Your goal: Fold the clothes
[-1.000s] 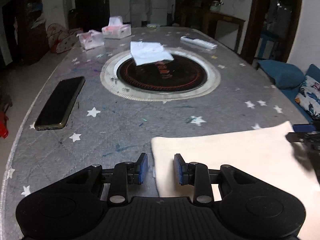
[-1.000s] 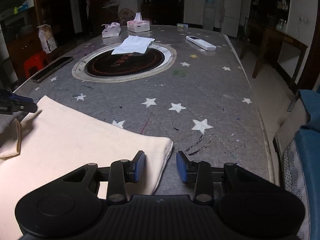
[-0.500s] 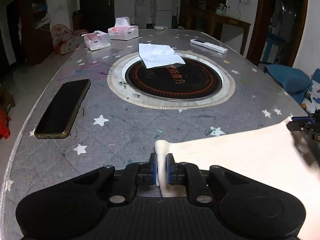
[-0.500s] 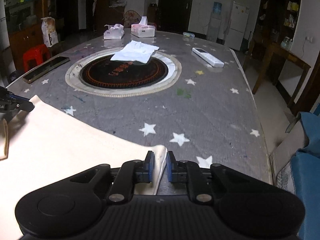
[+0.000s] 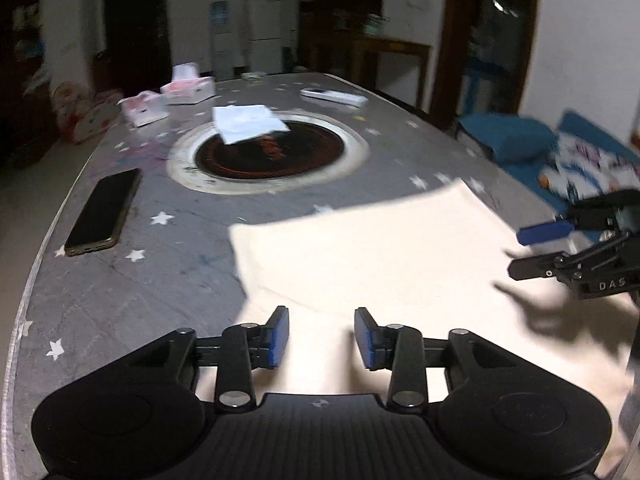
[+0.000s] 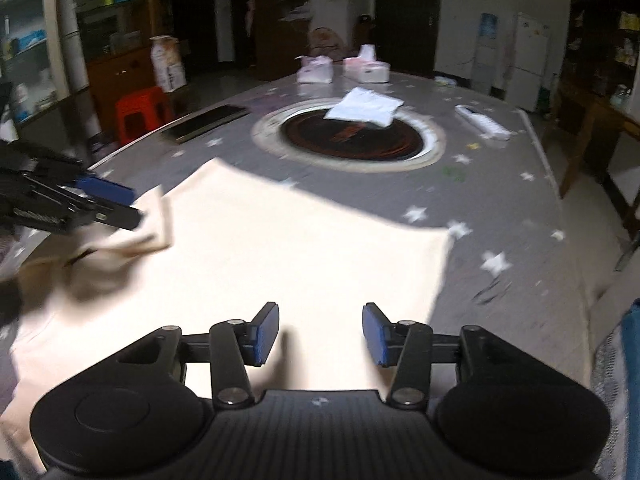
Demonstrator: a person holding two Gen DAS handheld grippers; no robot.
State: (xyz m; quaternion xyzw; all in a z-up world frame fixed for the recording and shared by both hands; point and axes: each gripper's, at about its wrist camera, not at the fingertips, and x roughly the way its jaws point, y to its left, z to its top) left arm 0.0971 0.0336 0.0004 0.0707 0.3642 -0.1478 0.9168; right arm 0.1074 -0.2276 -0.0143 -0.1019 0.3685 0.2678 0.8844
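Black phone (image 5: 102, 212) at left on the starred bench (image 5: 168, 280). Cream cloth (image 5: 376, 264) spread flat across lower centre. Left tongs (image 5: 322, 338) gaping above its near edge, gripping nothing. Right tongs (image 6: 320, 334) likewise spread wide, empty, over cloth (image 6: 288, 248).

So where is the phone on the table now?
The phone lies flat near the table's left edge in the left wrist view, left of the round burner and beyond the cream cloth.
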